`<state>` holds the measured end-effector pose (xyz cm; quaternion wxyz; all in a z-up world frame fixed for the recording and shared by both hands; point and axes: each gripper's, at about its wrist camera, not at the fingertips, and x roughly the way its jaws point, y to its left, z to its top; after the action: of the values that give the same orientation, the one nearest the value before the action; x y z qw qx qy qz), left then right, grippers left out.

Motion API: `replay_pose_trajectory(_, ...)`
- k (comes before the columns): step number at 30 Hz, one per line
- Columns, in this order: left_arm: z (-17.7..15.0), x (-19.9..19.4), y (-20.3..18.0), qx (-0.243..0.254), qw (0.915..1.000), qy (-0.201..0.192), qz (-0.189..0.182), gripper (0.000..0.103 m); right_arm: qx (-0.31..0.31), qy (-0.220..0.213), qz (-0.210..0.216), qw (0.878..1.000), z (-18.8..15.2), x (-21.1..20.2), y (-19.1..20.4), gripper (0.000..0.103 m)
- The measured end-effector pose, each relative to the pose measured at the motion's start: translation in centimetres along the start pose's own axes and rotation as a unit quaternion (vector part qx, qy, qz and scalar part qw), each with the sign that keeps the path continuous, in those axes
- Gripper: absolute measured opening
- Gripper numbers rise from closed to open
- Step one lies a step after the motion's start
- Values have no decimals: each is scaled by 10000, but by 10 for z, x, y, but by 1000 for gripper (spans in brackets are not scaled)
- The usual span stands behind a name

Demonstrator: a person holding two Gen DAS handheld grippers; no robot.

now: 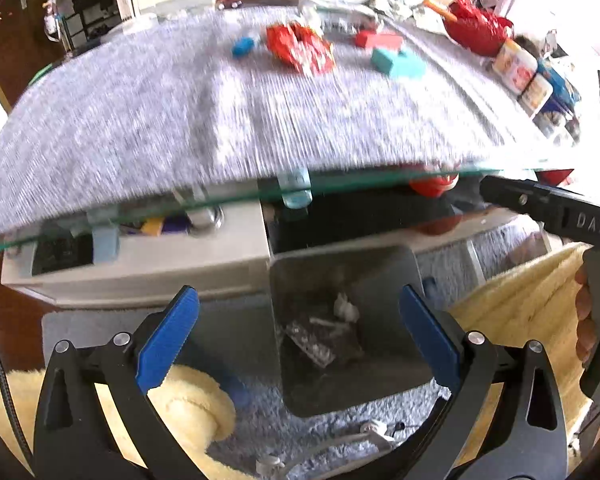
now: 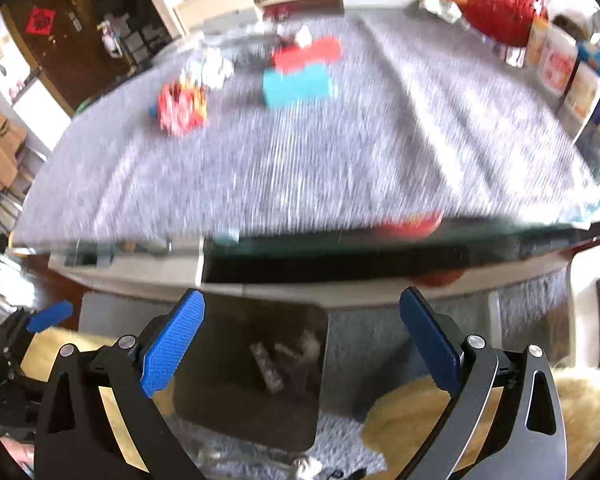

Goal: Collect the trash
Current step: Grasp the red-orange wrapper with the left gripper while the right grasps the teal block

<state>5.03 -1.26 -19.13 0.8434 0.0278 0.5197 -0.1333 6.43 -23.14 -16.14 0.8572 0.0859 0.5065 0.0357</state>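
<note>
My left gripper point(image 1: 299, 338) hangs open and empty over a dark square bin point(image 1: 384, 280) on the floor in front of the table. White crumpled paper point(image 1: 346, 307) and a clear wrapper point(image 1: 311, 345) lie in the bin. My right gripper point(image 2: 300, 342) is open and empty too, above the same bin point(image 2: 220, 396). On the grey tablecloth point(image 1: 180, 120), a crumpled red wrapper point(image 1: 300, 49) lies at the far side, with white crumpled paper point(image 2: 213, 68) near it. The right wrist view is blurred.
Teal blocks point(image 1: 398, 62), a red block point(image 1: 378, 39) and a small blue thing point(image 1: 243, 46) lie on the cloth. A red bag point(image 1: 480, 30) and cartons point(image 1: 520, 68) stand at the right. The glass table edge point(image 1: 220, 198) overhangs the bin. Yellow fleece point(image 1: 196, 404) flanks it.
</note>
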Motion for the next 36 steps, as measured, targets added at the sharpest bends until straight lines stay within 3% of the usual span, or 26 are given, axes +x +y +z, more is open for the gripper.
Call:
replay_pose_trajectory(7, 39, 3, 8, 26, 9999, -110, 96, 95, -31, -234, -162, 9996, 44, 9, -4, 99)
replay_pose_trajectory(19, 100, 40, 23, -50, 9999, -4, 115, 95, -41, -187, -249, 9995, 104, 58, -5, 99)
replay_pose_trajectory(30, 136, 66, 18, -45, 10000, 55, 54, 95, -150, -129, -296, 9994, 125, 90, -2, 97)
replay_pose_trajectory(33, 146, 71, 16, -42, 10000, 50, 38, 95, -259, -216, -469, 9983, 131, 94, -1, 89)
replay_pose_trajectory(36, 158, 76, 13, -54, 10000, 18, -19, 95, -195, -307, -491, 9981, 135, 92, -6, 72)
